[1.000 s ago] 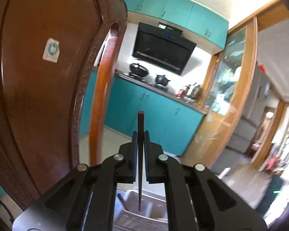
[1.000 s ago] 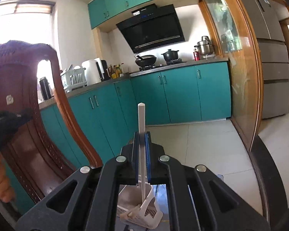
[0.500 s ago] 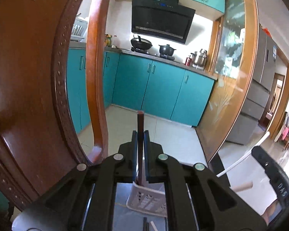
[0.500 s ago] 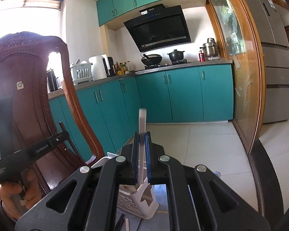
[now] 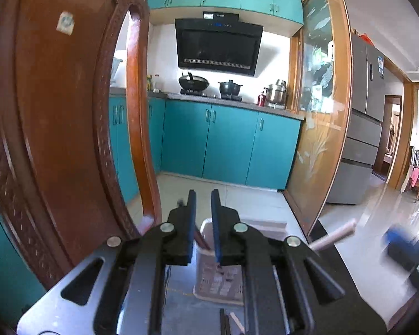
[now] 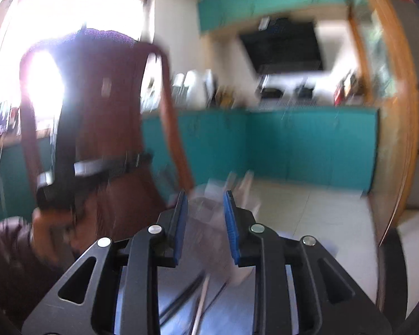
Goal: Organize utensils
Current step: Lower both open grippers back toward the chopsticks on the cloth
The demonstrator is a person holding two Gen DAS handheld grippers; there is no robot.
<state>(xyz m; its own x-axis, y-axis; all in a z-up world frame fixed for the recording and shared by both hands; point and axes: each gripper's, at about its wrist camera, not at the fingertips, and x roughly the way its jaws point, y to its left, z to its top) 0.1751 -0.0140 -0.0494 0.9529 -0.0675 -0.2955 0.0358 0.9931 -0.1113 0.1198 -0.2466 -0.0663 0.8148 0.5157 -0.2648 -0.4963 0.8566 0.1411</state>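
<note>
My left gripper (image 5: 203, 195) is open and empty, just above a white slotted utensil basket (image 5: 218, 284). A brown chopstick (image 5: 201, 242) leans inside the basket between my fingers. A white chopstick (image 5: 333, 236) sticks out to the right, with the blurred right gripper (image 5: 405, 254) beyond it. My right gripper (image 6: 205, 195) is open and empty; its view is motion-blurred, with the basket (image 6: 209, 223) smeared between the pads. Loose dark and pale chopsticks (image 6: 198, 301) lie on the table below. The left gripper (image 6: 97, 167) shows at the left there.
A carved wooden chair back (image 5: 56, 125) stands close on the left. Teal kitchen cabinets (image 5: 229, 145), a stove with pots (image 5: 209, 83) and a glass sliding door (image 5: 321, 111) lie beyond. More chopsticks (image 5: 229, 321) lie on the grey table (image 5: 181, 307).
Both grippers have opened. The brown chopstick left my left gripper and now stands in the basket. The white chopstick left my right gripper, which is moving fast.
</note>
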